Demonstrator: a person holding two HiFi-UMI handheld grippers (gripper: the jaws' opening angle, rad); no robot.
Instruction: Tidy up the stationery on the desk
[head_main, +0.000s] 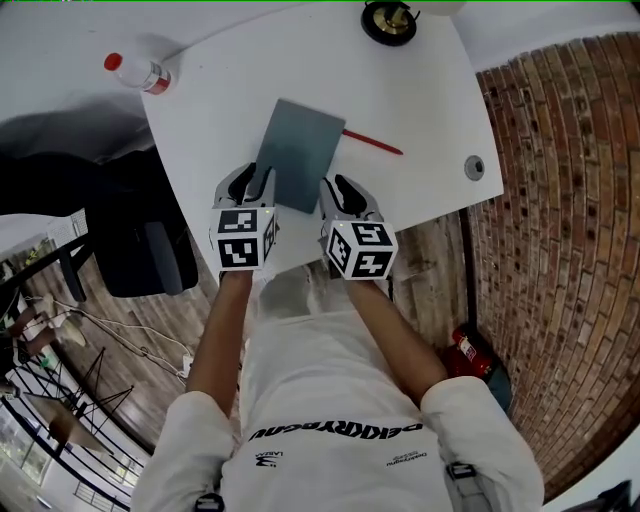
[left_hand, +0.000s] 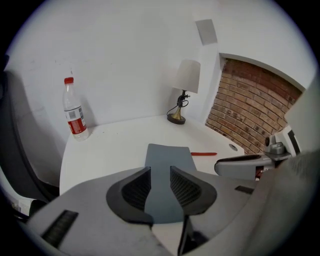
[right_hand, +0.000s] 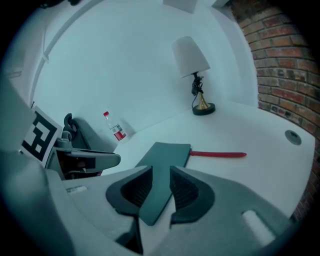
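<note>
A flat grey-blue notebook (head_main: 300, 150) lies on the white desk (head_main: 420, 90), with a red pen (head_main: 372, 143) just past its right edge. My left gripper (head_main: 248, 186) is at the notebook's near left corner and my right gripper (head_main: 345, 195) is at its near right corner. In the left gripper view the jaws (left_hand: 160, 172) stand apart, and the notebook (left_hand: 167, 159) shows in the gap, not pinched. The right gripper view is alike: the jaws (right_hand: 161, 172) are open over the notebook's near end (right_hand: 165, 160), and the pen (right_hand: 218, 154) lies beyond.
A plastic bottle with a red cap (head_main: 135, 72) stands at the desk's far left corner and a lamp (head_main: 388, 20) at the far edge. A cable hole (head_main: 474, 167) sits near the right edge. A black chair (head_main: 140, 250) is left of the desk and a brick wall (head_main: 560, 180) right.
</note>
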